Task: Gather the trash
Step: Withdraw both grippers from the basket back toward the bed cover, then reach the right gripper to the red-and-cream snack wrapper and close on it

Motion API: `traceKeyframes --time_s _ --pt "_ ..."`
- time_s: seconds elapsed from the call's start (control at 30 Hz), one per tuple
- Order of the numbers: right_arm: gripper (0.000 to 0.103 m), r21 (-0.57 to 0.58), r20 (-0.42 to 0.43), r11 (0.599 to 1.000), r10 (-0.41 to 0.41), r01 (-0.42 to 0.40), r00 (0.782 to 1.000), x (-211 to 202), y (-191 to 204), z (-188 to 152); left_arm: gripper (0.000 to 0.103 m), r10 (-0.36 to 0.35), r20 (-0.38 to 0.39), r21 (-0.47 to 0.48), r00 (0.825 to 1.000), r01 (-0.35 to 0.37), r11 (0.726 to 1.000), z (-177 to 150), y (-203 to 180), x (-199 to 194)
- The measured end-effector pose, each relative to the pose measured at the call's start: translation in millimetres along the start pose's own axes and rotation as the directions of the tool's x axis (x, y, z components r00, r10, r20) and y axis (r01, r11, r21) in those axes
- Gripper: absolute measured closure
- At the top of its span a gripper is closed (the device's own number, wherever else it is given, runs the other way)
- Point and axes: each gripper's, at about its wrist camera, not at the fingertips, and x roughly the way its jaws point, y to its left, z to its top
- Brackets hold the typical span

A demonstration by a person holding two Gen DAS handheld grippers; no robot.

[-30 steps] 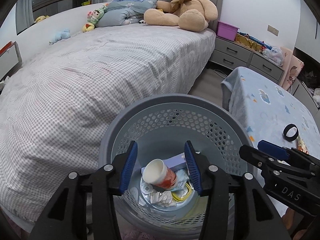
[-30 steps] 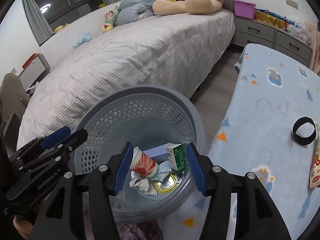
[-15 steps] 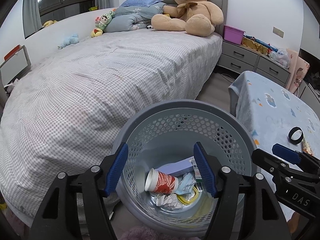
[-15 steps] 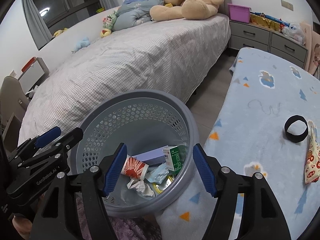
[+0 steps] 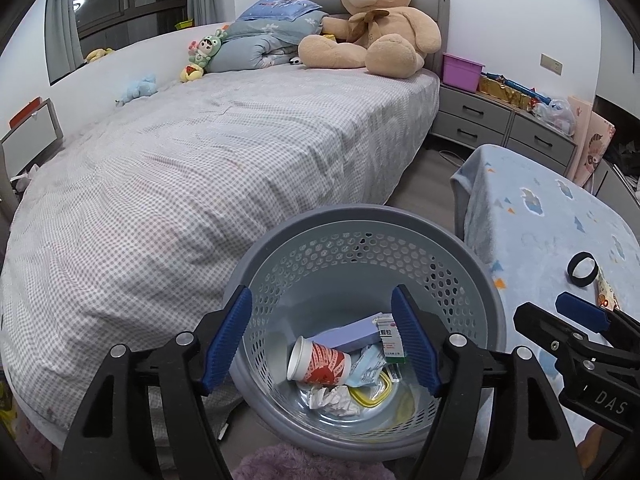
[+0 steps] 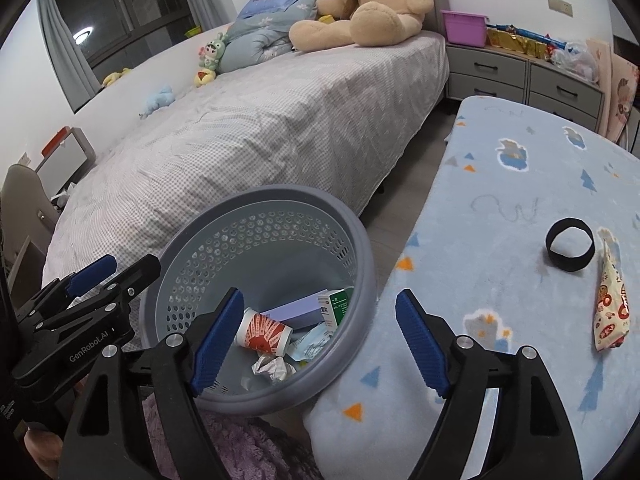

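A grey perforated basket (image 5: 362, 216) stands on the floor between the bed and the table. In it lie a red-and-white paper cup (image 5: 320, 364), a green-and-white medicine box (image 5: 391, 340), a purple box (image 5: 346, 334) and crumpled paper (image 5: 334, 396). My left gripper (image 5: 320, 293) hangs above the basket, its jaws opening with nothing held between them. My right gripper (image 6: 319, 295) hovers over the basket's right rim (image 6: 360, 240), jaws also opening and empty. On the table lie a black ring (image 6: 570, 250) and a printed snack wrapper (image 6: 610, 304).
The table under a light blue blanket (image 6: 500, 200) is right of the basket. The bed with a checked sheet (image 5: 180, 184) and a teddy bear (image 5: 372, 32) fills the left. Grey drawers (image 5: 500, 120) stand at the back. A purple fluffy rug (image 6: 248, 448) lies near me.
Both grippers' jaws have spread wider. Both have drawn back from the basket, the right one shifting toward the table. The green box now leans beside the purple box.
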Motion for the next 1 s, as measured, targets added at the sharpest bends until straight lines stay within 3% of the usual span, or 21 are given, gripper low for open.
traceKeyframes --time_s 0.53,1.0 --pt "0.02 0.089 0.046 0.991 -0.104 0.1 0.994 -45.0 -56.8 -21.8 0.03 -0.087 -0.012 0.09 0.996 0.088 0.992 -9.2 -57.2 -12.4" --pt "0.019 0.24 0.046 0.934 -0.284 0.265 0.958 -86.1 -152.3 -53.6 0.03 -0.22 -0.062 0.193 0.973 0.228 0.954 -27.5 -145.1 -7.7"
